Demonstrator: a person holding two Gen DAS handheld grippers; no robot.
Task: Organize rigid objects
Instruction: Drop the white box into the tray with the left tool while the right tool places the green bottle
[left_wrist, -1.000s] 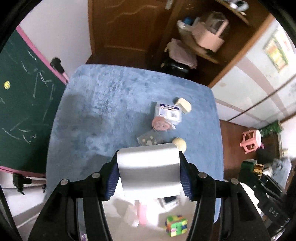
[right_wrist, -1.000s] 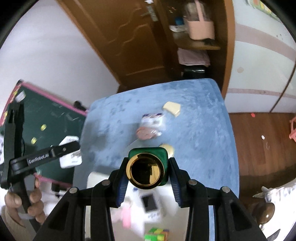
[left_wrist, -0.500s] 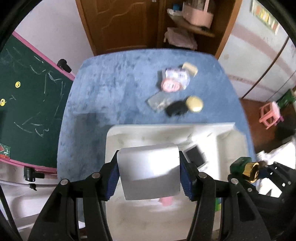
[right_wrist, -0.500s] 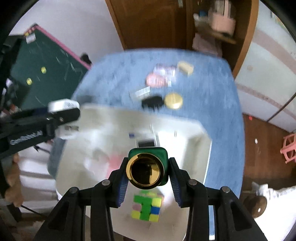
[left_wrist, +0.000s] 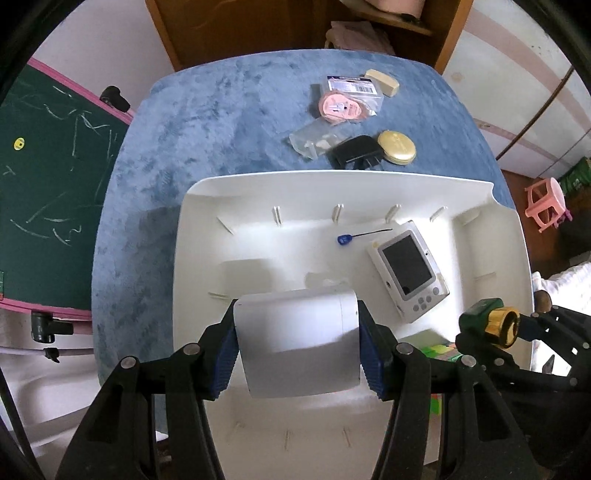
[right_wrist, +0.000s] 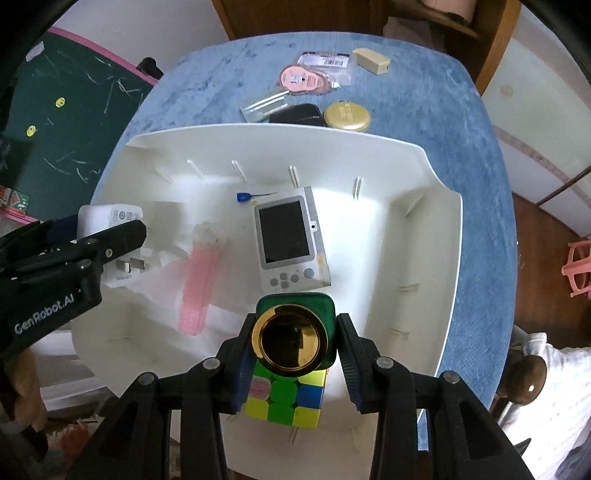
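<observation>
My left gripper (left_wrist: 297, 349) is shut on a white charger plug (left_wrist: 299, 343) and holds it over the left part of the white bin (left_wrist: 332, 184); it also shows in the right wrist view (right_wrist: 110, 225). My right gripper (right_wrist: 293, 350) is shut on a green bottle with a gold cap (right_wrist: 291, 339), above the bin (right_wrist: 424, 155) near its front; the bottle also shows in the left wrist view (left_wrist: 491, 323). In the bin lie a grey handheld game console (right_wrist: 290, 242), a pink tube (right_wrist: 199, 284), a colour cube (right_wrist: 284, 400) and a blue-tipped pin (right_wrist: 245, 197).
On the blue table (left_wrist: 221, 110) beyond the bin lie a gold round tin (left_wrist: 397, 146), a black adapter (left_wrist: 356, 151), a clear bag (left_wrist: 314, 138), a pink disc pack (left_wrist: 343, 107) and a beige block (left_wrist: 382, 81). A green chalkboard (left_wrist: 44, 147) stands left.
Both grippers have pulled back from over the loose table items to above the white bin, each still holding its object. The bin contents have come into view.
</observation>
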